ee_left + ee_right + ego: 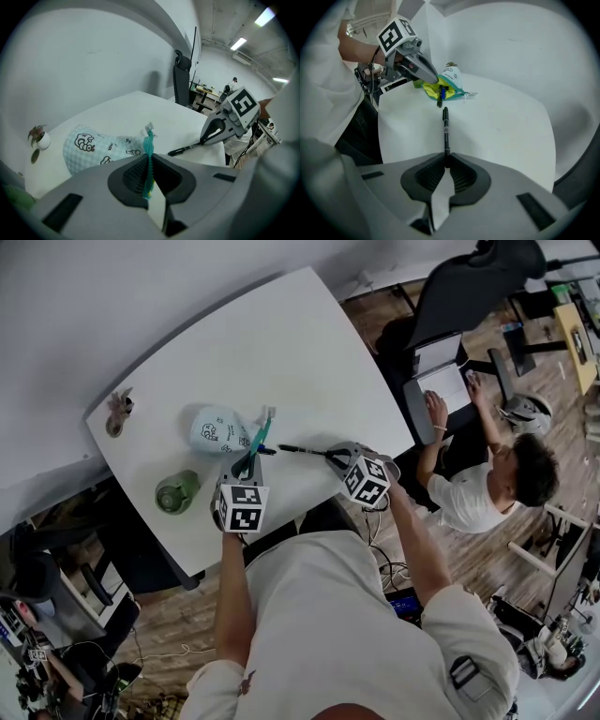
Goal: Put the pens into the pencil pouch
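Pouch position: the pencil pouch (217, 430), a pale check with cartoon prints, is lying on the white counter (300, 334). Its teal zip edge (150, 140) is raised. The left tongs (149, 161) are closed on that teal edge, so the mouth is held up. The right tongs (446, 160) are clamped on one end of a black pen (446, 126). The pen's free end is pointed at the pouch mouth, just short of it. Whether the pen clears the counter cannot be told. A blue item (441, 92) is seen in the yellow-lined opening. A green cup (176, 493) stands near the pouch, apart from it.
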### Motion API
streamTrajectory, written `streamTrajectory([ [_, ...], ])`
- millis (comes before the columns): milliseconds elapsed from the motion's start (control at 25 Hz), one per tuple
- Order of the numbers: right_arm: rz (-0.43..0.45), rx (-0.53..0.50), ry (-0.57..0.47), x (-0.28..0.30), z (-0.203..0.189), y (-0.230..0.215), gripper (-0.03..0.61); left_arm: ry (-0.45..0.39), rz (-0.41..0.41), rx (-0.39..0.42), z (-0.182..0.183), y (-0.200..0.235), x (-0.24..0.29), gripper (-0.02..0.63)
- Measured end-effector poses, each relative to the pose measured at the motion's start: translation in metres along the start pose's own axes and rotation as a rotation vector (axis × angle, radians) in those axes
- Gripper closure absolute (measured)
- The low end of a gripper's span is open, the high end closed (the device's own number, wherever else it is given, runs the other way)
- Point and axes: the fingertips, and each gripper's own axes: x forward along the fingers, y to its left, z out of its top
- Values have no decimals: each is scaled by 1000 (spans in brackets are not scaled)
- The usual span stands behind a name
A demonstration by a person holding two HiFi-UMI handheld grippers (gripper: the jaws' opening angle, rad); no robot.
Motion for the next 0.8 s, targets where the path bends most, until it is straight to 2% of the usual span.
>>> streamTrajectory([
  [400,-30,59,-58,-20,15,0,543,-9,-1,-5,2,2,-1,600],
  [800,-14,11,-98,-8,64,3,543,-34,1,-19,7,4,-7,601],
])
